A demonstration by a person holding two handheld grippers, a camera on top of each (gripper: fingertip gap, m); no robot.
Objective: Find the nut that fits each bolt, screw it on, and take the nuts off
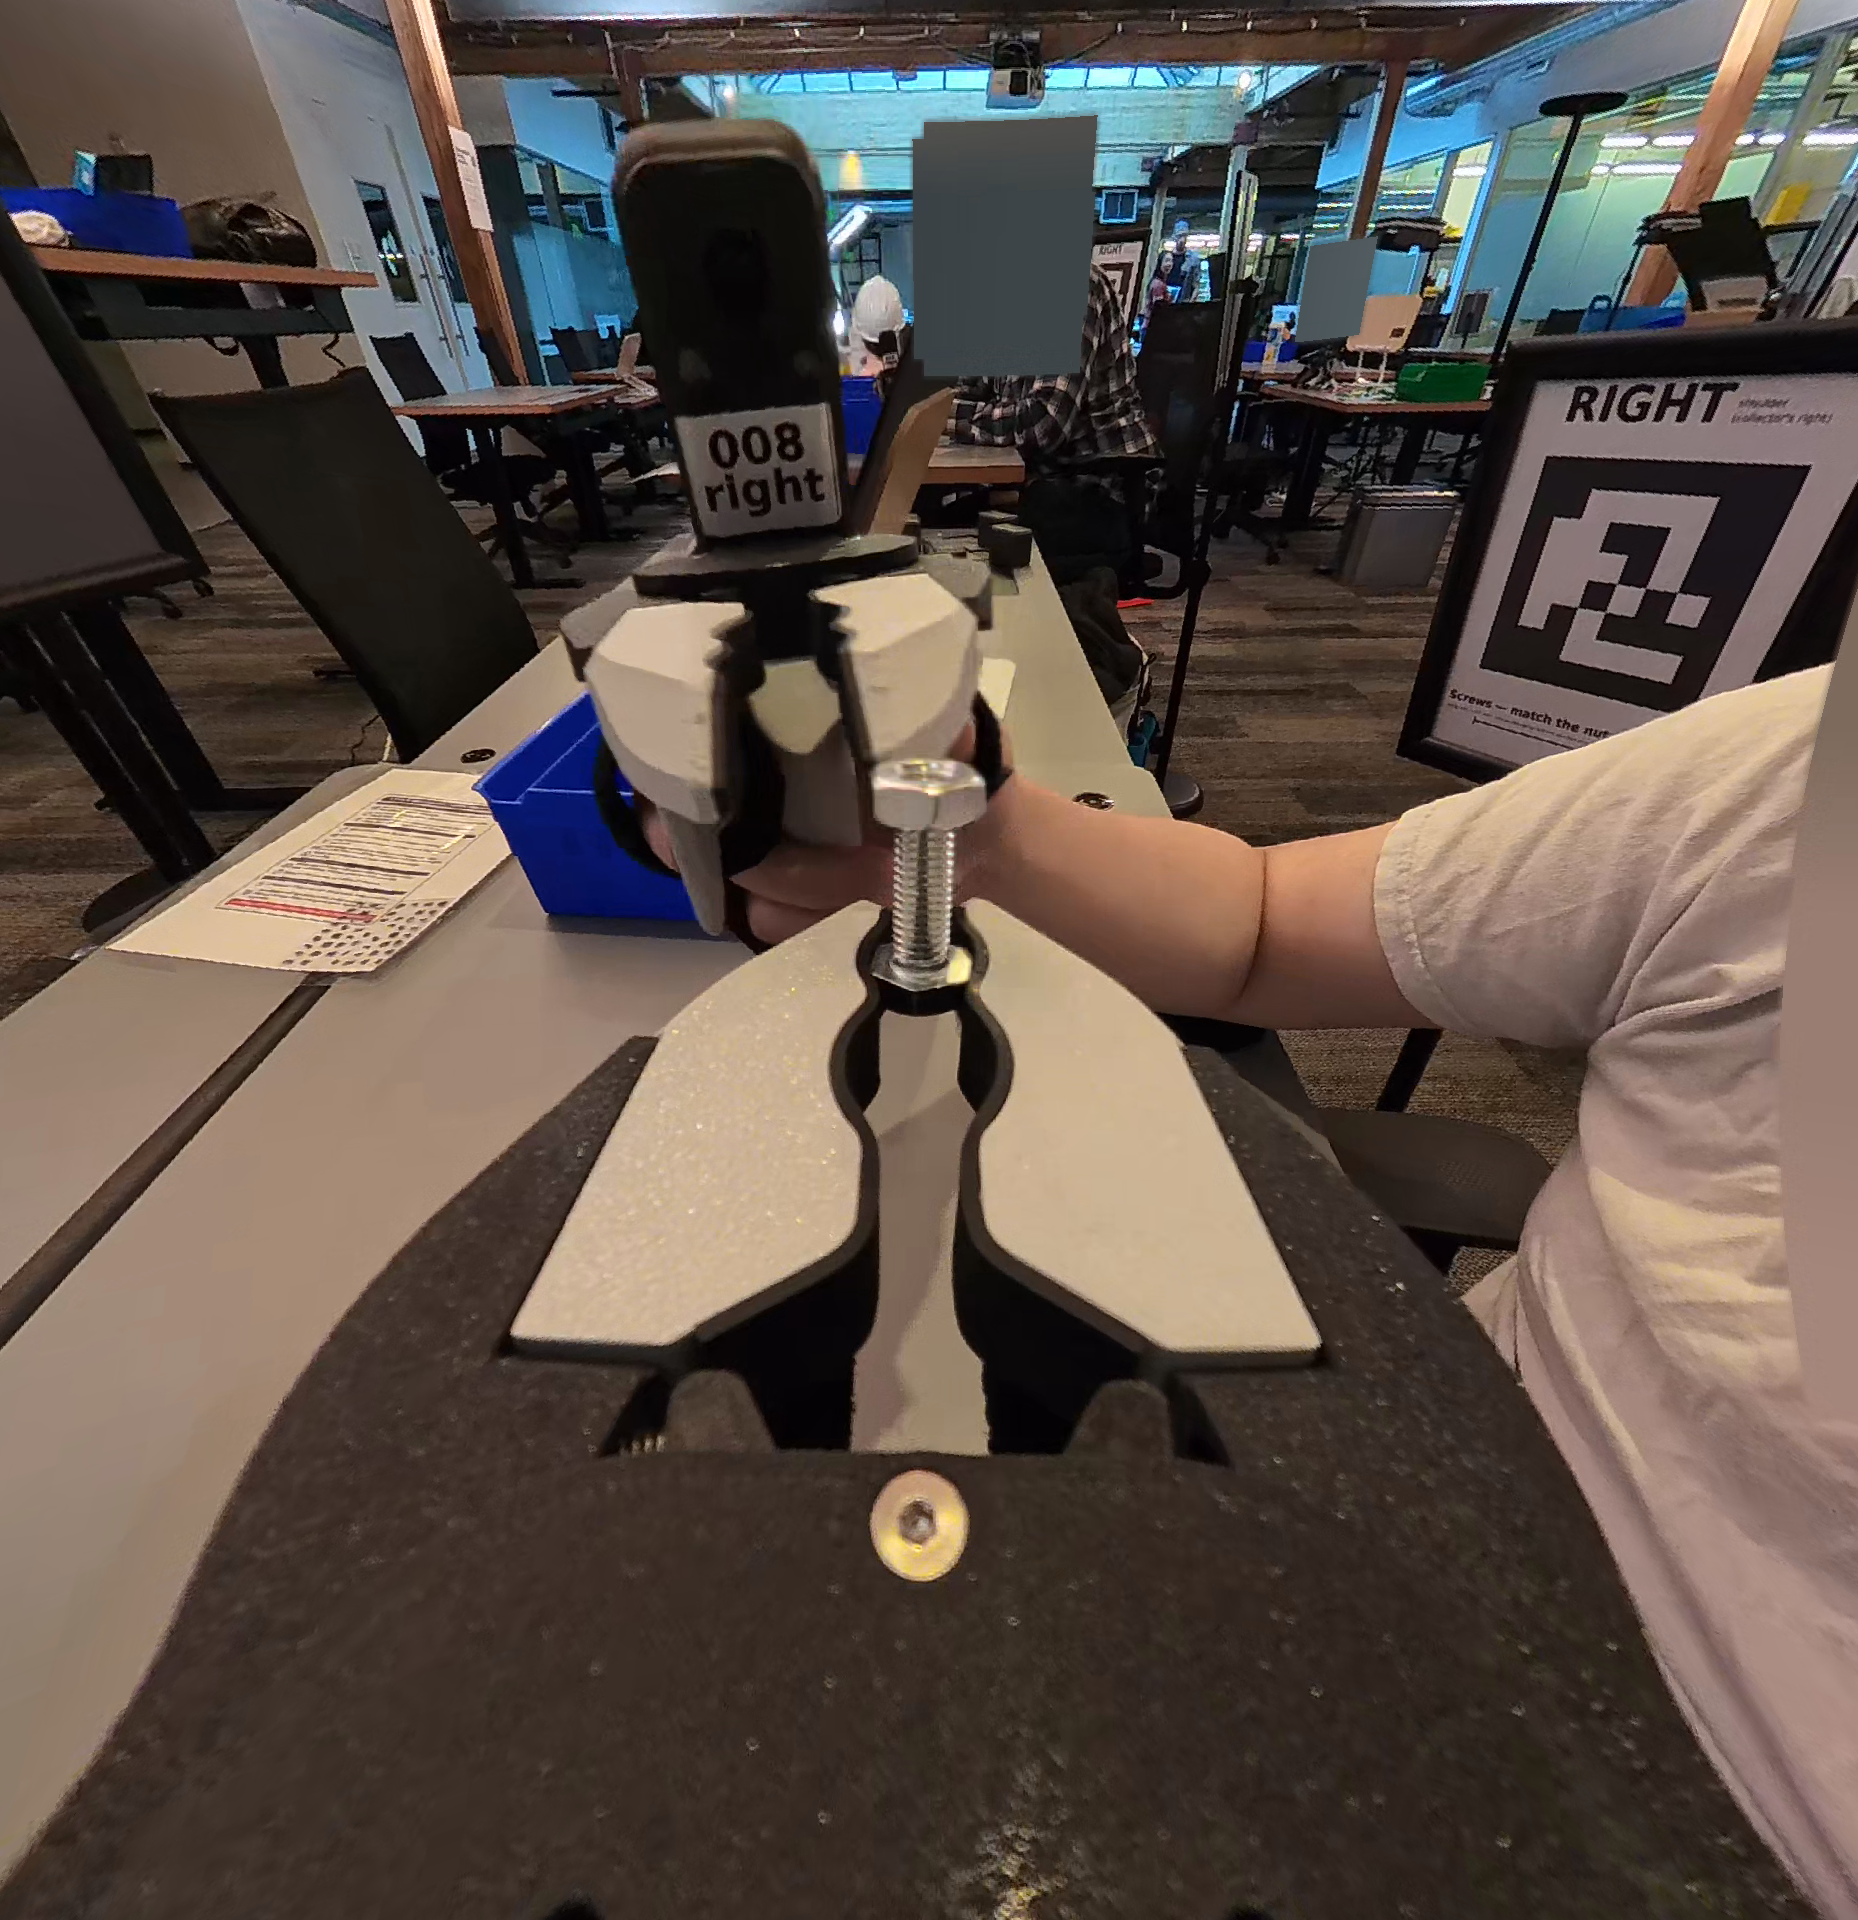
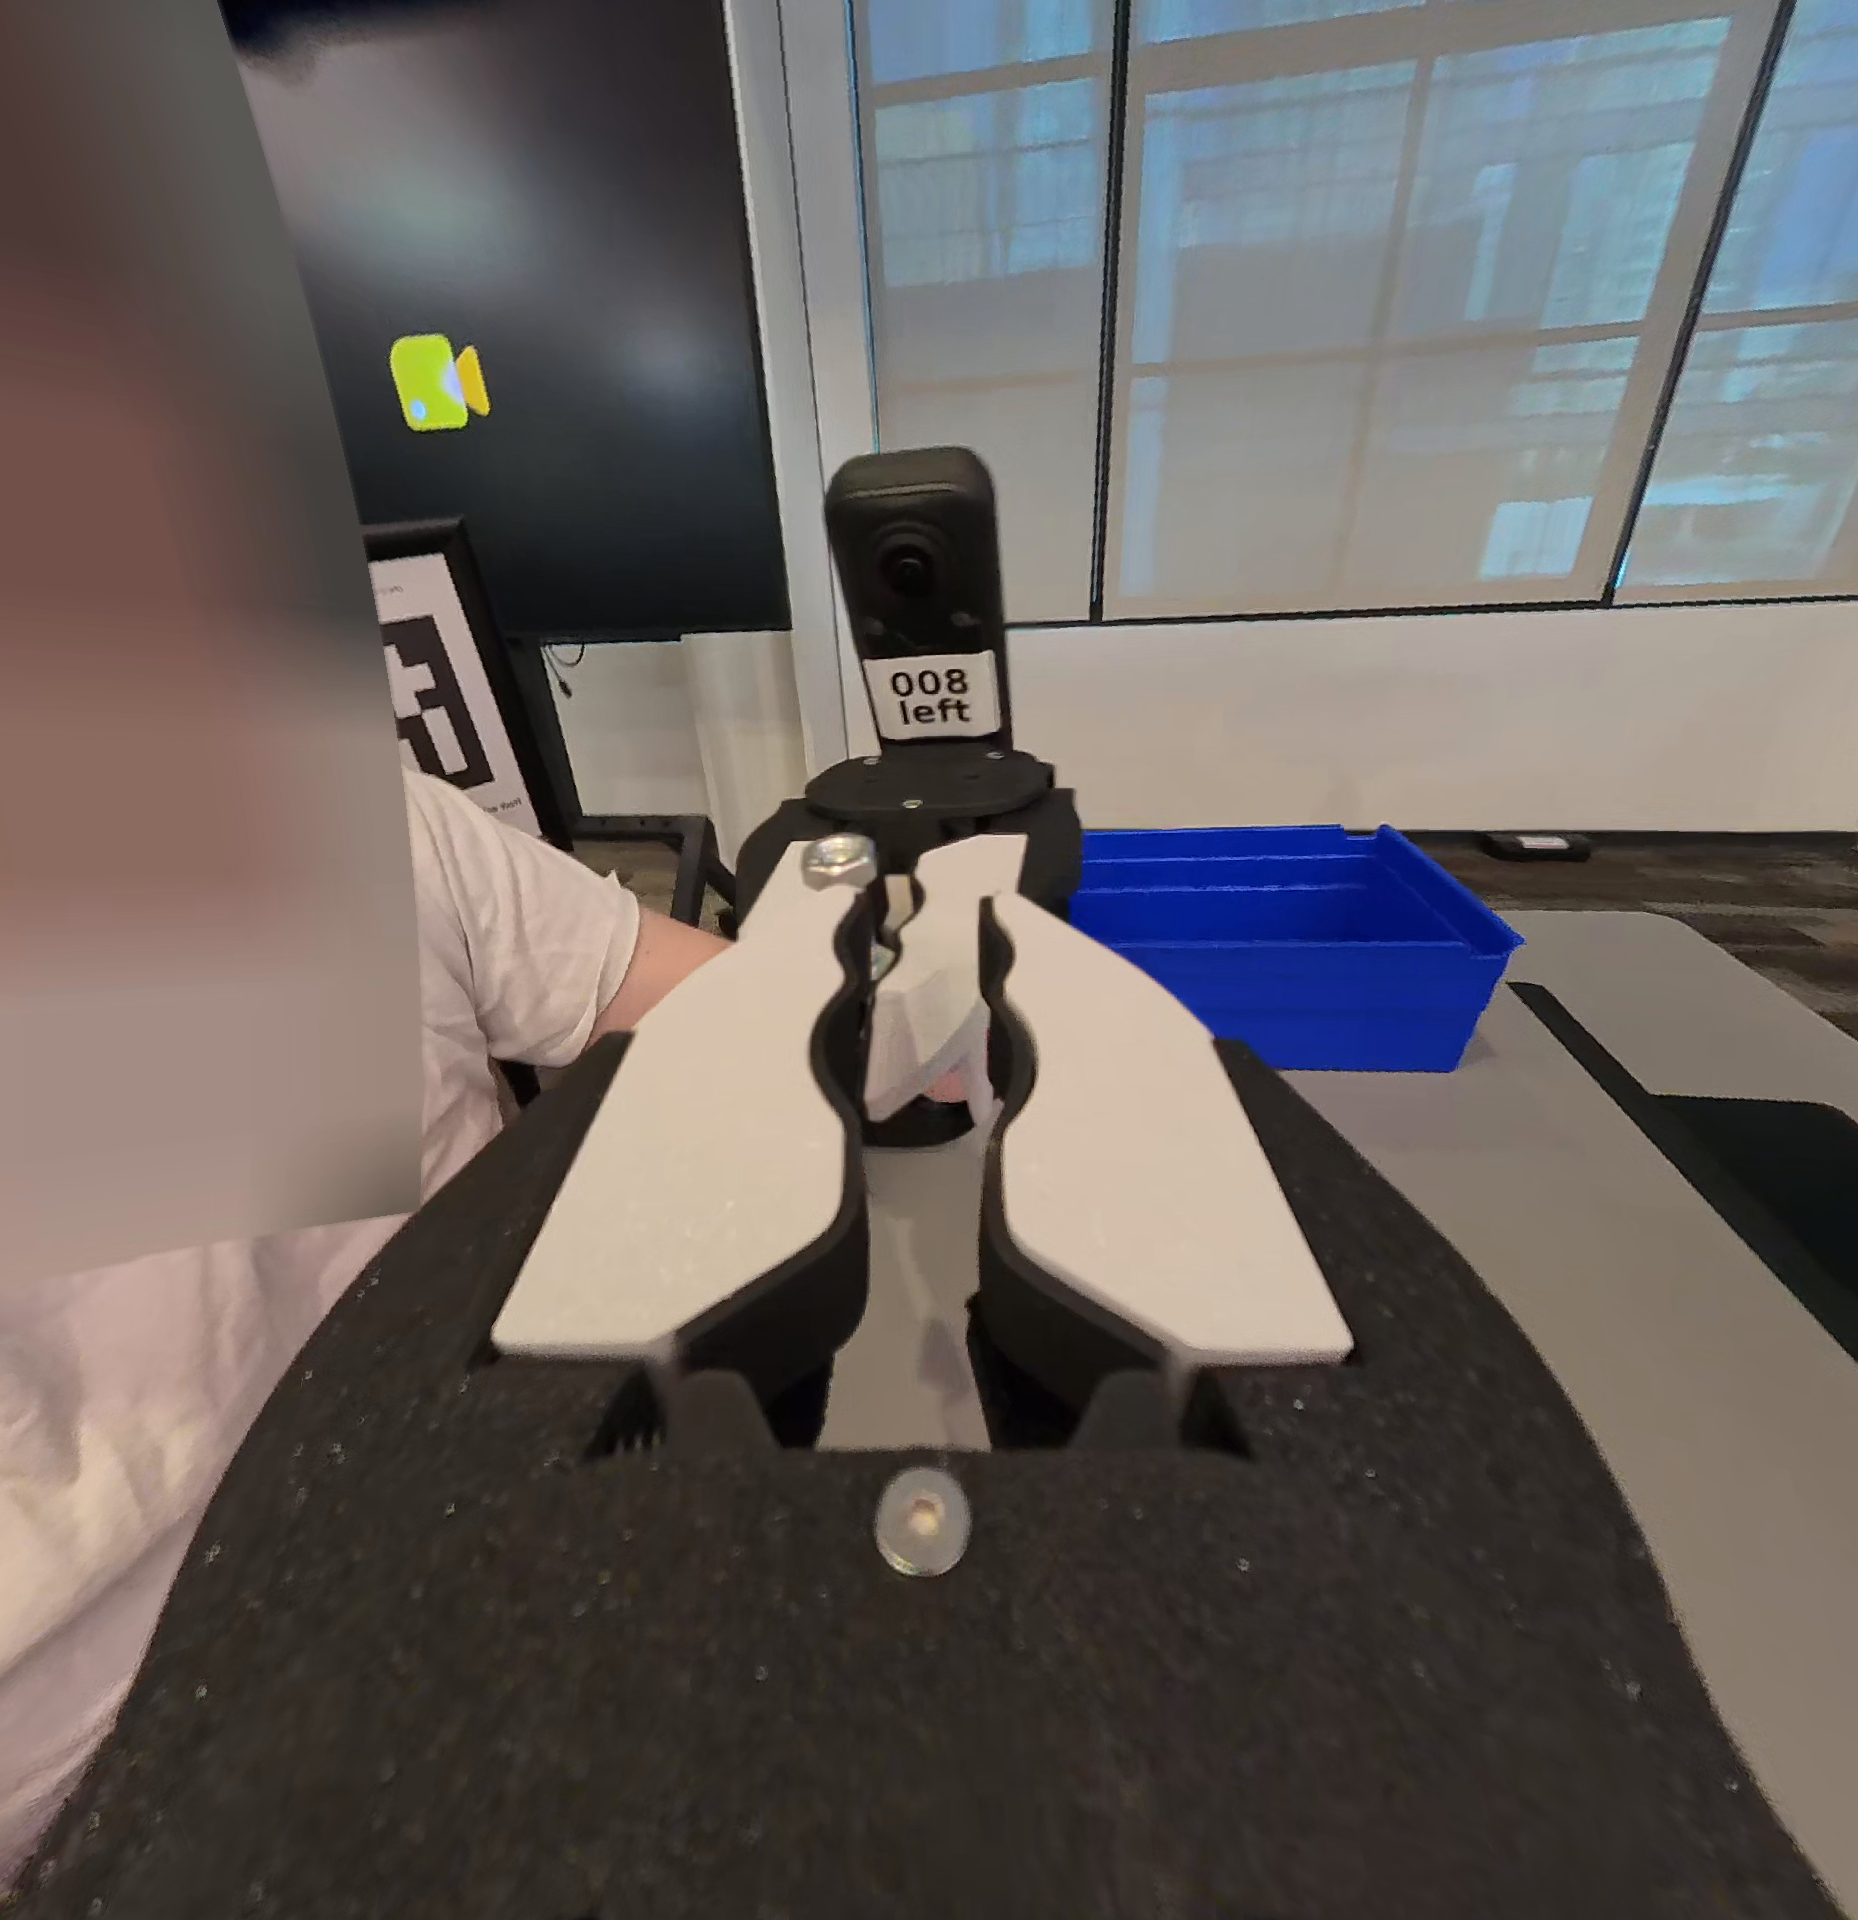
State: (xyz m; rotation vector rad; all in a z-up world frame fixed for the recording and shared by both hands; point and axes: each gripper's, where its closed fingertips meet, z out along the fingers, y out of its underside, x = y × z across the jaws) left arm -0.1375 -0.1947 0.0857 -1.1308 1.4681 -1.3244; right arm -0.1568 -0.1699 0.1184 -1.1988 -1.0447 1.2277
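Note:
In the left wrist view, my left gripper point(image 1: 920, 977) is shut on a silver hex nut point(image 1: 920, 968) at the lower end of a silver bolt point(image 1: 923, 883). The bolt stands upright with its hex head point(image 1: 927, 795) on top. My right gripper point(image 1: 790, 727) sits just behind the bolt, facing it and held by a hand. In the right wrist view, my right gripper point(image 2: 920, 909) is open and empty. The bolt head point(image 2: 840, 862) shows at its left fingertip, and the left gripper's fingers point(image 2: 920, 1018) show in the gap.
A blue bin point(image 1: 561, 831) point(image 2: 1289, 966) stands on the grey table point(image 1: 281, 1143) beside the grippers. A printed sheet point(image 1: 333, 883) lies at the left. A framed marker sign point(image 1: 1631, 561) stands at the right, and a black chair point(image 1: 353, 561) stands behind the table. Across from one pair of fingers to the other is roughly 4 centimeters.

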